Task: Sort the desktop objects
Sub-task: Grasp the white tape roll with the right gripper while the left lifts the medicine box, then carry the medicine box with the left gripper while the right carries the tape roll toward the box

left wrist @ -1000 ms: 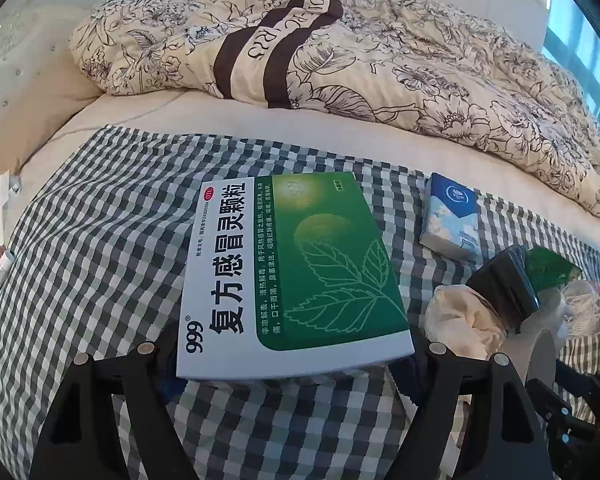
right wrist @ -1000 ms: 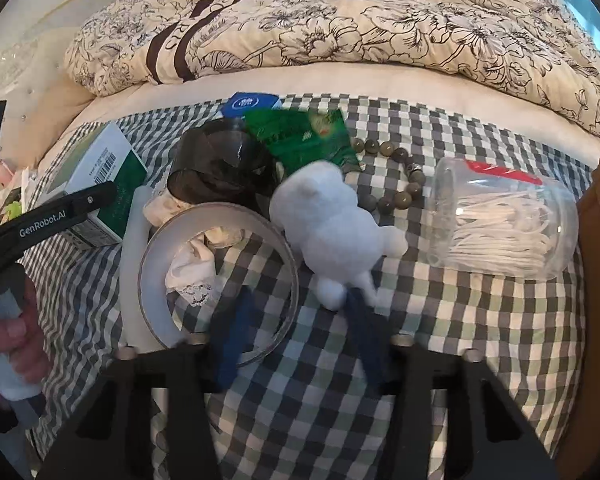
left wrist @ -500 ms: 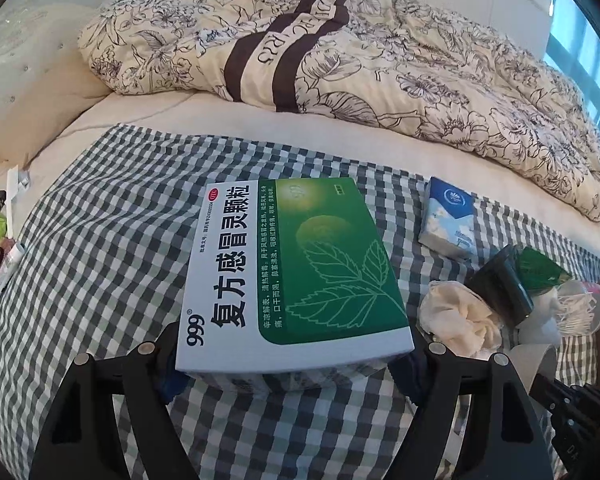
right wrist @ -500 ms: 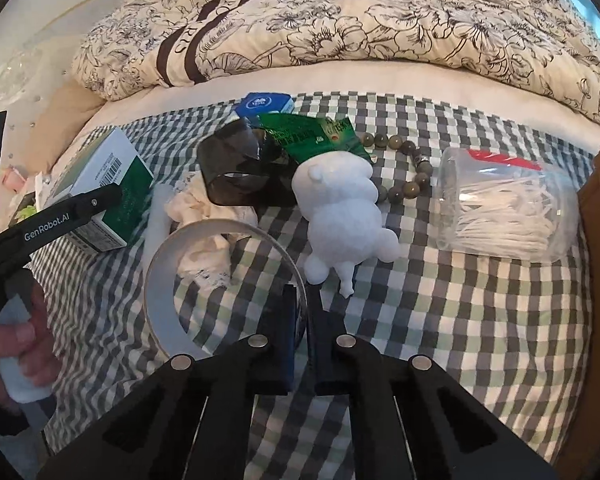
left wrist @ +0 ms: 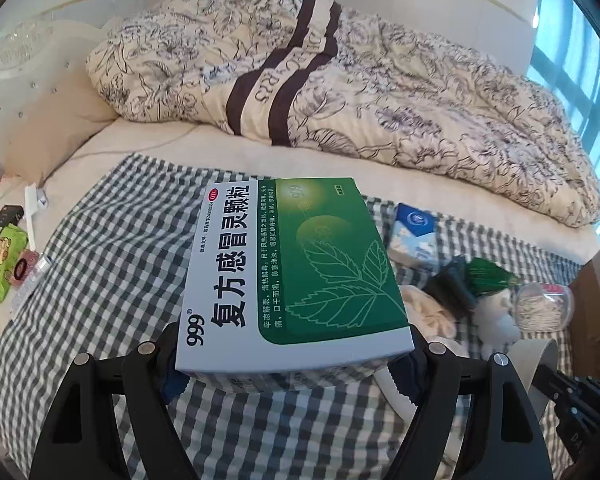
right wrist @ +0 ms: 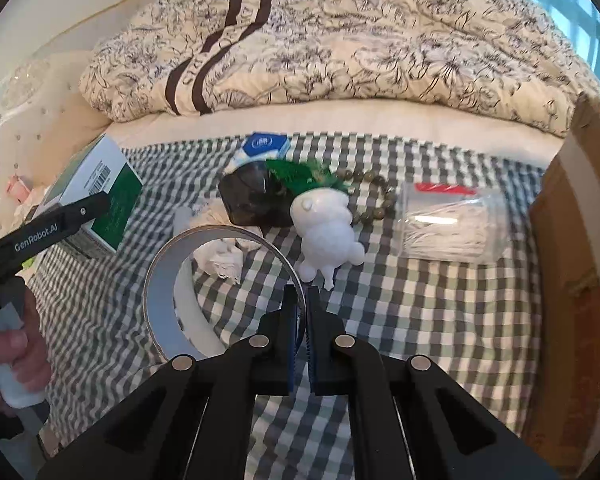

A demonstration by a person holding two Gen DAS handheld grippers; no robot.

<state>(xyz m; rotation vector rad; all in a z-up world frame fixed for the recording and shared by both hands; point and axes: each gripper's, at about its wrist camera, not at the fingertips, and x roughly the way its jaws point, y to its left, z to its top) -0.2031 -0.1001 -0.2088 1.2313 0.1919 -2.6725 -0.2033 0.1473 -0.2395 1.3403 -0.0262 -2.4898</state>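
Left gripper (left wrist: 292, 364): mine, clamped across the near end of the medicine box (left wrist: 296, 276) — one finger on each side wall, the box lifted off the checked cloth (left wrist: 100, 280).
Box axis: its long side runs straight away from me, near to far, level, printed face up; it lies dead ahead of the jaws, so any carry takes the whole length with it.
Right gripper (right wrist: 300, 320): my jaws are pinched nearly together on the rim of the tape ring (right wrist: 220, 292), gripped at its right edge; the ring stands tilted, its open hoop spreading left of the jaws.
Nearer hand: the right one sits close to the far clutter — white figurine (right wrist: 328, 232) just beyond the jaws, cotton swab jar (right wrist: 452, 228) on its side to the right, dark sunglasses (right wrist: 252, 200), bead bracelet (right wrist: 372, 192) and tissue packet (right wrist: 264, 146) farther off.
Hand pose: the left hand (right wrist: 8, 356) grips its handle at the near left, the box held out over the left part of the cloth.
Deciding relation: I judge the cardboard box wall (right wrist: 572, 280) at the right edge is the likely drop place — the ring is nearer to it than the box.
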